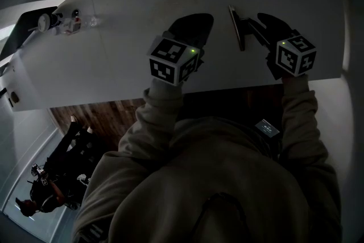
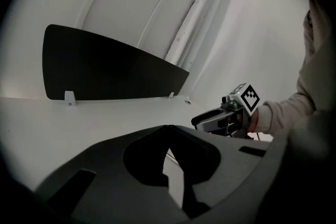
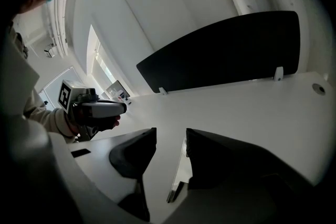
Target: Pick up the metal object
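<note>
Approach made, grasp not yet. Flat on the white desk (image 1: 114,60), toward its far edge: the metal object (image 1: 236,28), a thin dark strip, not raised at all.

Straddling it with jaws spread wide: the right gripper (image 1: 257,21). Seen along those jaws in the right gripper view, with the right gripper (image 3: 170,136) low over the surface, the metal object (image 3: 177,181) in the gap between them, close along the right-hand jaw and well off the left-hand one. Impossible to tell whether touching that nearer jaw; certainly not pinched from both sides.

Just to the left and apart from the strip: the left gripper (image 1: 192,24), tips pressed together and holding nothing, only bare desk showing below them in the left gripper view. Apparently no part in the grasp for now.

By the look of things, roughly halfway: reaching and lining up finished, closing and lifting both left to do. Probably wanted next: a squeeze across the strip's thin width, then a rise clear of the desk. Likely awkward, with so flat a piece lying flush on the surface and off-centre in the gap.
</note>
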